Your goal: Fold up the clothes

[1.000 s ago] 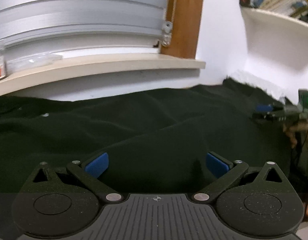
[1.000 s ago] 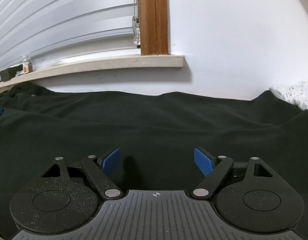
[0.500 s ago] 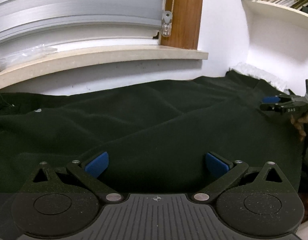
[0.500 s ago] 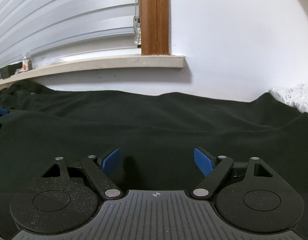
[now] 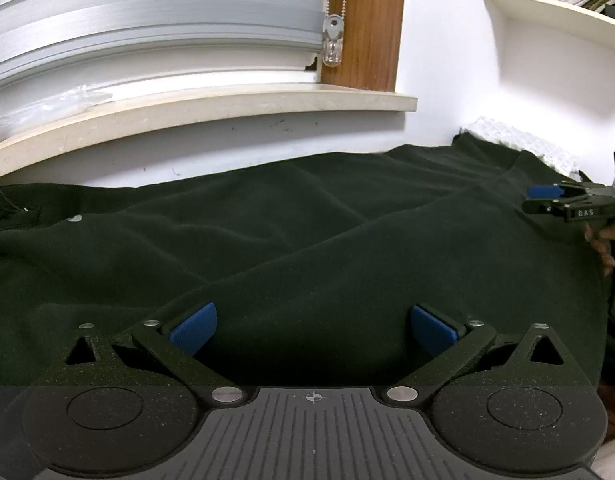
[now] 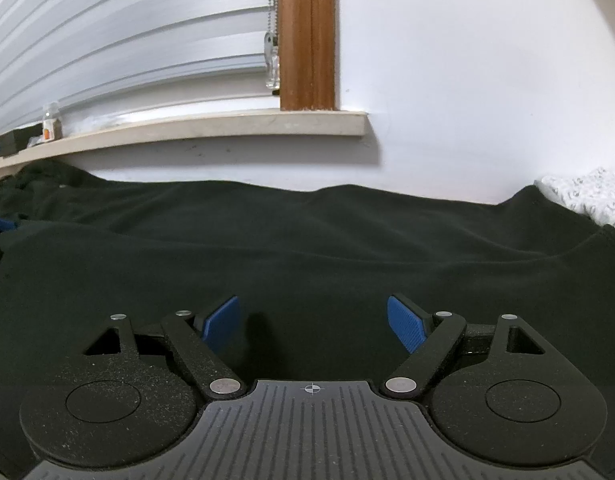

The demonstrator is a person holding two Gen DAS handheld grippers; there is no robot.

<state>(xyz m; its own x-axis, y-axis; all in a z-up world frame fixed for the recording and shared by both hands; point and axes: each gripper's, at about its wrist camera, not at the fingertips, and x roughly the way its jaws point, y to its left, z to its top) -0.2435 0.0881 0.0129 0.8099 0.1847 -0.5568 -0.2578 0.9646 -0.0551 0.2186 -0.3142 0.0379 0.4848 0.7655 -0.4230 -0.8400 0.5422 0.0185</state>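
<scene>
Beneath the windowsill (image 5: 203,106), a dark garment (image 5: 307,240) lies spread and rumpled; my left tongs (image 5: 313,326) and right tongs (image 6: 313,322) gape empty, folding apparently not begun.

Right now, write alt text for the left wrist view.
A dark garment lies spread and wrinkled below a window sill, with the left gripper low over it, blue-padded fingers wide apart and holding nothing. At the right edge the right gripper reaches over the cloth; closed blinds and a bookshelf sit behind.
</scene>
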